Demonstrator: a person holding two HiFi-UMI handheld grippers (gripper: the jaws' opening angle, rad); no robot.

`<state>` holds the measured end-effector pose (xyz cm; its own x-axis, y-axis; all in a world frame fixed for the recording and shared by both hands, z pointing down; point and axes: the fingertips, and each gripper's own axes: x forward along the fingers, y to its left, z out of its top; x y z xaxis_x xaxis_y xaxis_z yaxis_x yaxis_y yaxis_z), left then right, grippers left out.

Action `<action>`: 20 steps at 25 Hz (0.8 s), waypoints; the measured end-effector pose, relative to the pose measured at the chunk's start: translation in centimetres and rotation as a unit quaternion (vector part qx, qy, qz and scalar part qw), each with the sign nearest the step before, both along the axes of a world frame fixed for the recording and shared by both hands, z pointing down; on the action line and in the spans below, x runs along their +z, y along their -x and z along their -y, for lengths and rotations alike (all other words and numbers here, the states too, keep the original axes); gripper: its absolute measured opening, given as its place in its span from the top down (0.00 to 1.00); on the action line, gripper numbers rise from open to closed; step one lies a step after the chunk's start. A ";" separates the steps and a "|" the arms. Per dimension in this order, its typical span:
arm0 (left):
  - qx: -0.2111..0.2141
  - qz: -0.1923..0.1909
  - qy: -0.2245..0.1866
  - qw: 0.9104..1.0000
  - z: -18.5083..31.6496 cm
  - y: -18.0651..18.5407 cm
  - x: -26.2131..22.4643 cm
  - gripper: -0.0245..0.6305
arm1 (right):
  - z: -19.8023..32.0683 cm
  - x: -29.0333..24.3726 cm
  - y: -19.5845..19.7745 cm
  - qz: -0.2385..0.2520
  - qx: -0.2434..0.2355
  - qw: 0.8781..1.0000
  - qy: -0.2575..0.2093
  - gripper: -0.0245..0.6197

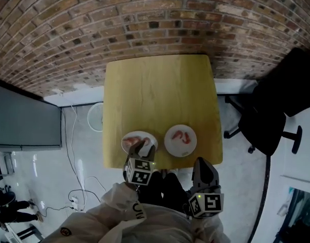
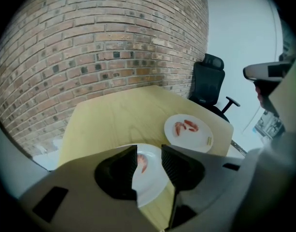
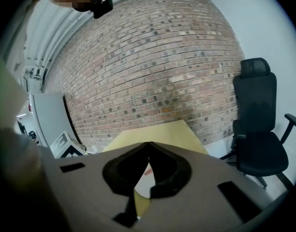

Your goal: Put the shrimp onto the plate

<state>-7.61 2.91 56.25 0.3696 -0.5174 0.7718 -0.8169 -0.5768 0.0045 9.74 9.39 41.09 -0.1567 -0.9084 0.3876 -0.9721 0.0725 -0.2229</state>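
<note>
Head view: two white plates are sitting side by side along the table's [image 1: 160,90] 6 o'clock edge.
Shrimp: two pink, curled ones [image 1: 182,135] are lying on the right plate [image 1: 171,145]; a third [image 2: 143,162] is lying on the left plate [image 2: 155,182], at 9 o'clock of the other.
Left gripper [image 1: 144,147]: is tilting steeply down over the left plate, jaws standing apart, nothing clamped.
Right gripper [image 3: 148,144]: is pointing nearly level by the table's 5 o'clock corner, jaw tips meeting, empty.
</note>
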 end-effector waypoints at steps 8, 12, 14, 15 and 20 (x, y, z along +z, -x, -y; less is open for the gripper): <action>-0.067 -0.001 -0.009 0.998 -0.8 6.5 -1.3 0.72 | 2.3 -0.2 5.6 0.002 -0.067 0.998 -0.002 0.93; -0.088 0.003 -0.008 0.996 -1.0 8.8 -1.2 0.72 | 3.2 -0.1 7.4 0.001 -0.090 0.996 -0.002 0.93; -0.096 0.005 -0.007 0.995 -1.1 9.6 -1.0 0.72 | 3.4 0.2 8.0 0.000 -0.098 0.995 0.000 0.93; -0.100 0.006 -0.006 0.995 -1.1 9.9 -0.9 0.72 | 3.5 0.3 8.2 0.000 -0.102 0.995 0.001 0.93; -0.113 0.007 -0.003 0.994 -1.1 10.9 -0.9 0.72 | 4.1 0.7 9.3 0.001 -0.117 0.993 0.005 0.93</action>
